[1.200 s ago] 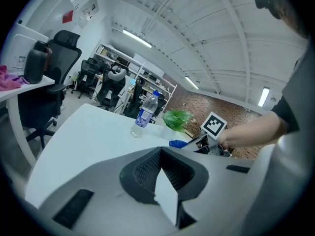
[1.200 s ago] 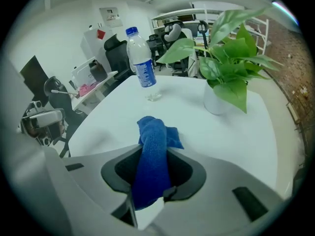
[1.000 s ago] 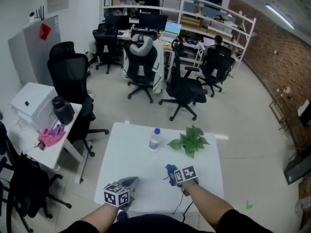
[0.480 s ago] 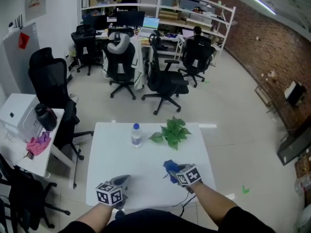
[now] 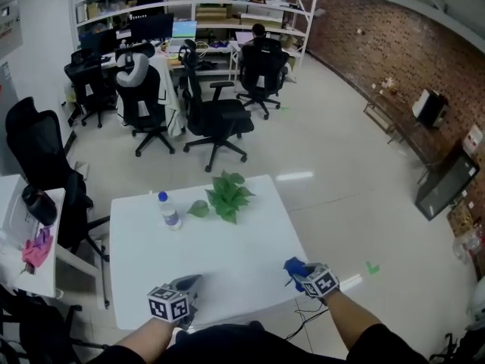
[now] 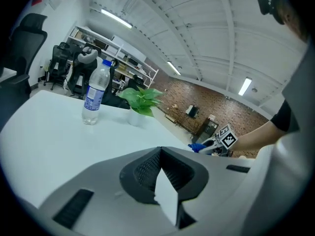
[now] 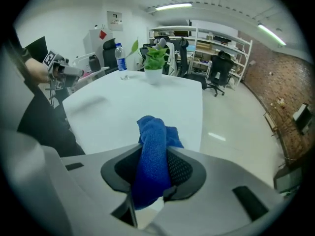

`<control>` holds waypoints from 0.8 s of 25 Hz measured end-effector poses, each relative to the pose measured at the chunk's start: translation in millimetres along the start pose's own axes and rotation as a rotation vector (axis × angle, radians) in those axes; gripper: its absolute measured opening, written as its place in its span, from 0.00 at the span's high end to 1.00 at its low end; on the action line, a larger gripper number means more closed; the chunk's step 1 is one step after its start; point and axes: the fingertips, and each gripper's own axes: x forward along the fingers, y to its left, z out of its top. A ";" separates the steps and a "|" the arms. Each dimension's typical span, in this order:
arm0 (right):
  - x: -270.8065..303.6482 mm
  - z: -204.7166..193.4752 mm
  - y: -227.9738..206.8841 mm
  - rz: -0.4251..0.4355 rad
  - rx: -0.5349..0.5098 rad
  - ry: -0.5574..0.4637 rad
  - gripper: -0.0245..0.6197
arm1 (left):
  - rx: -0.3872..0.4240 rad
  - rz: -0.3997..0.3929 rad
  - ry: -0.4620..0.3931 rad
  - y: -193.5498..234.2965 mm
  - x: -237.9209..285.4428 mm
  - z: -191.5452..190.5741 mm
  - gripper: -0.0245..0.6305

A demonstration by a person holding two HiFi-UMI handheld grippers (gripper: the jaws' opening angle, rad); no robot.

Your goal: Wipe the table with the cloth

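**Stroke Carried to the Right-Hand Edge**

Since the frame one second earlier, the right claw [image 5: 297, 273] had carried the blue cloth [image 5: 290, 265] from the front middle of the white worktop [image 5: 227, 252] to its front right edge.

Head view: the left claw [image 5: 189, 284] sat at the front left edge. The bottle [image 5: 168, 211] and the plant [image 5: 226, 196] stood at the far side, well apart from both claws.

Left gripper view: the left claw [image 6: 161, 154] was clenched pad to pad, with nothing in it.

Right gripper view: the right claw [image 7: 152, 167] was grasping the cloth [image 7: 153, 144]. A bunched fold was pinched between the pads, and the loose end protruded over the worktop. Contact with the surface could not be confirmed.

Handling: the cloth appeared soft, light and limp, so it would likely drape and crumple under pressure. Grip a bunched fold and leave free fabric beyond the pads to meet the surface.
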 end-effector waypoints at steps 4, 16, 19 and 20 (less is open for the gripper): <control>-3.6 -49.8 -20.6 -0.038 0.007 0.066 0.76 | 0.012 -0.014 0.034 -15.5 14.5 -4.2 0.96; 9.0 -79.4 -14.8 -0.029 -0.008 0.083 0.67 | 0.033 -0.012 0.074 -32.5 23.3 -13.8 0.96; 6.6 -66.5 -8.7 -0.008 0.025 0.080 0.52 | 0.031 -0.009 0.065 -26.8 17.9 -10.0 0.96; 3.4 -57.3 -6.8 -0.003 0.038 0.064 0.47 | 0.029 -0.009 0.059 -25.0 16.1 -8.7 0.96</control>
